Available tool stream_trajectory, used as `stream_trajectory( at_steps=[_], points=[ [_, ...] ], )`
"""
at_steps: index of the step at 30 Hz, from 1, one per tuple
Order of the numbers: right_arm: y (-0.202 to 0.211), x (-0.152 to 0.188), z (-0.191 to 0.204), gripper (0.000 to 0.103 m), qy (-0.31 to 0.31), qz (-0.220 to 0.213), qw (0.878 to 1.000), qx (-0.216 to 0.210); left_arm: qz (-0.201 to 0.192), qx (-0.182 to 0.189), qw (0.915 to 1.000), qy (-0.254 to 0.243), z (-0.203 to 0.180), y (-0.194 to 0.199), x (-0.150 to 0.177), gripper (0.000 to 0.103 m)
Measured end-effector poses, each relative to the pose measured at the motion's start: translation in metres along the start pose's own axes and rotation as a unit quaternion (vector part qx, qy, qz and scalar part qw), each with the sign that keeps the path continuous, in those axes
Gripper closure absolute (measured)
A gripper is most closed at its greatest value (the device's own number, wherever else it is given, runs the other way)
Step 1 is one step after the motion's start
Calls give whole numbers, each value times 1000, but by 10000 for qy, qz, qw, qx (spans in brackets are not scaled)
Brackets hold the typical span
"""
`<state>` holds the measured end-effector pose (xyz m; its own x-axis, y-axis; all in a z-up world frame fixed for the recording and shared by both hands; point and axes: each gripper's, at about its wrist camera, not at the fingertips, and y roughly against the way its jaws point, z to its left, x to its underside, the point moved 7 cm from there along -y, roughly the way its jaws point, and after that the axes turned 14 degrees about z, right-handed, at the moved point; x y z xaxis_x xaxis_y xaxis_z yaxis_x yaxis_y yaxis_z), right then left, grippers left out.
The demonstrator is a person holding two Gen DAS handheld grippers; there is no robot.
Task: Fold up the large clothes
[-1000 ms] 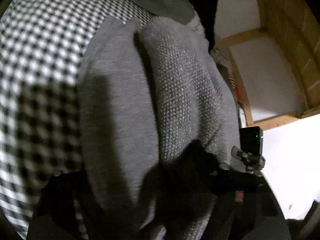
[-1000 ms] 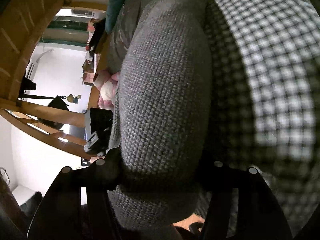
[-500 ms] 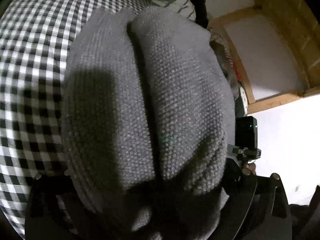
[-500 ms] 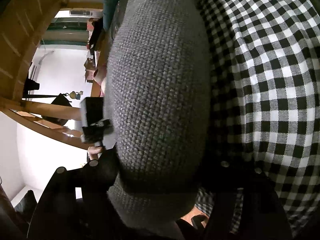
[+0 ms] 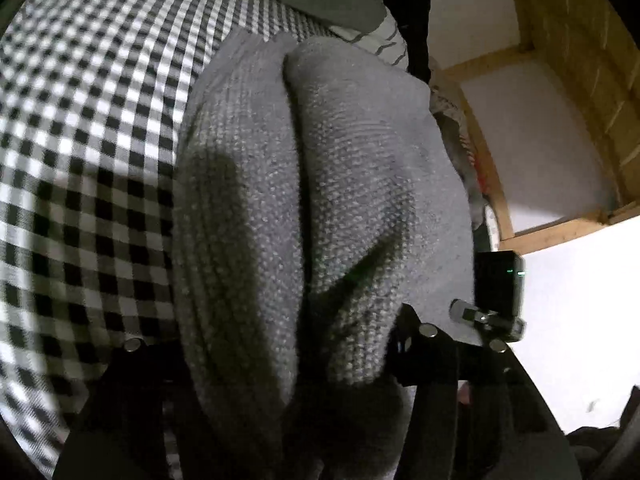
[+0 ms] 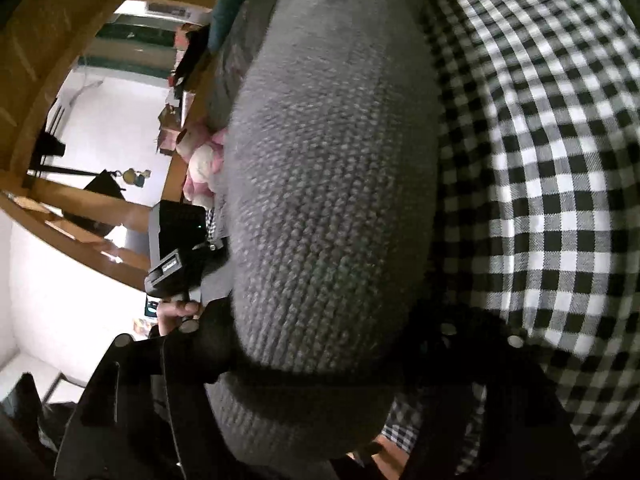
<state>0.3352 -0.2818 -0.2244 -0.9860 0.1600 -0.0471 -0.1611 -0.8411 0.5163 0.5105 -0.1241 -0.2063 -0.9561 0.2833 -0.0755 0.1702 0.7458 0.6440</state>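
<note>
I see the grey knit garment (image 5: 320, 208) fill mid-frame on the checked bed cover (image 5: 88, 128). Left gripper (image 5: 280, 360) jaws have just narrowed — bunching knit; right gripper (image 6: 320, 344) jaws have just widened around the fold — release likely.

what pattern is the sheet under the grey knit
Black-and-white check sheet, clearest in the right wrist view.

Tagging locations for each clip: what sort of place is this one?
Most likely a bedroom at home. A grey knit garment lies on a black-and-white checked cover, seemingly a bed, with a pink-and-white soft toy beside it and a timber frame against white walls.
</note>
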Motion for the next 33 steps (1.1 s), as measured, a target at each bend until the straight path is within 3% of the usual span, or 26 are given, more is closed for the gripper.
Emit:
stream_trajectory(
  at_steps=[2,4,6,12,18,22,27,33],
  points=[
    [-14,-6,5,17,144,217,9997,15,-15,-24,10000,-52,3,6,0,51],
    [-18,-11,13,31,274,100,9990,326,-67,-110,9999,-55,2,12,3,52],
    [-8,-15,16,45,93,-89,9999,29,-124,-44,9999,-83,-5,17,1,54],
    [32,-12,63,47,678,-379,9966,-290,-147,87,9988,-466,-51,29,-12,56],
    [28,-10,24,48,311,-169,9992,-198,-44,132,9998,-150,-41,-7,-25,56],
    [47,-14,33,48,423,-325,9976,-444,-239,174,9990,-341,-62,4,-28,56],
    [91,-52,53,48,738,-461,9955,-373,-423,117,9970,-632,-106,10,-75,56],
    [177,-123,60,48,993,-731,9922,-193,-639,118,9933,-956,-173,-8,-165,56]
  ],
)
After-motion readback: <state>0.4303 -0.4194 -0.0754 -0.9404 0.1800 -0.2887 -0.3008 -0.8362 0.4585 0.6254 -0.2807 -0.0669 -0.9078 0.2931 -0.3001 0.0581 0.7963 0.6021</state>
